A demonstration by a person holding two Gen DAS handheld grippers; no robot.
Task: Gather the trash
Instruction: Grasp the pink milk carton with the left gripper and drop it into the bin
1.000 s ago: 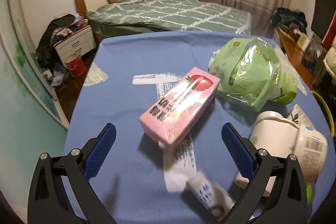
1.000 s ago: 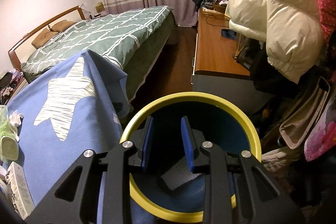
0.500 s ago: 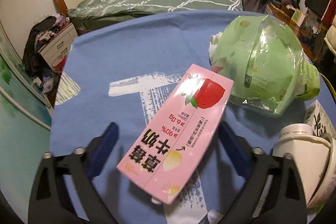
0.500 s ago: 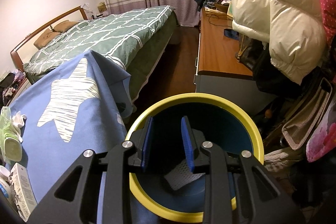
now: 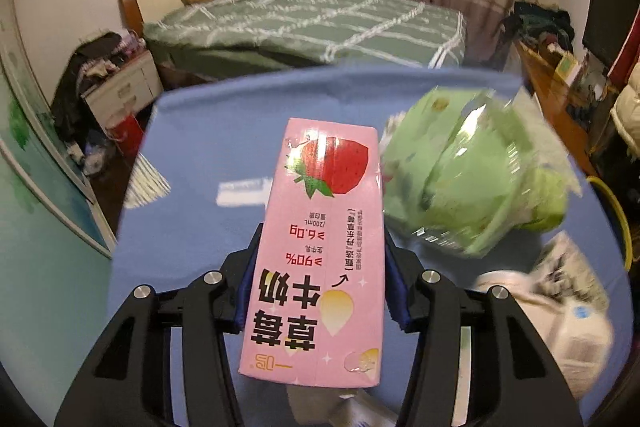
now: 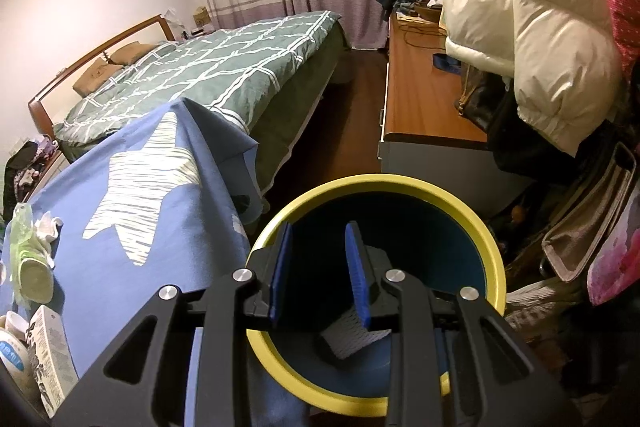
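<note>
My left gripper (image 5: 320, 267) is shut on a pink strawberry milk carton (image 5: 320, 247) and holds it lifted above the blue star-print tablecloth (image 5: 192, 219). A green plastic bag (image 5: 472, 179) lies to its right, with a white cup (image 5: 560, 339) and a small box (image 5: 568, 263) blurred at the lower right. My right gripper (image 6: 318, 267) hangs over a blue bin with a yellow rim (image 6: 376, 183), its jaws a small gap apart and empty. A grey-white piece of trash (image 6: 352, 339) lies in the bin's bottom.
A bed with a green checked cover (image 6: 224, 75) stands beyond the table. A wooden desk (image 6: 420, 99) and hanging coats (image 6: 532, 27) are at the right of the bin. A nightstand (image 5: 120, 87) and a red bucket (image 5: 128, 131) are at the left.
My left gripper moved forward around the pink carton, shut on it and lifted it. My right gripper stayed over the bin with little shift.
</note>
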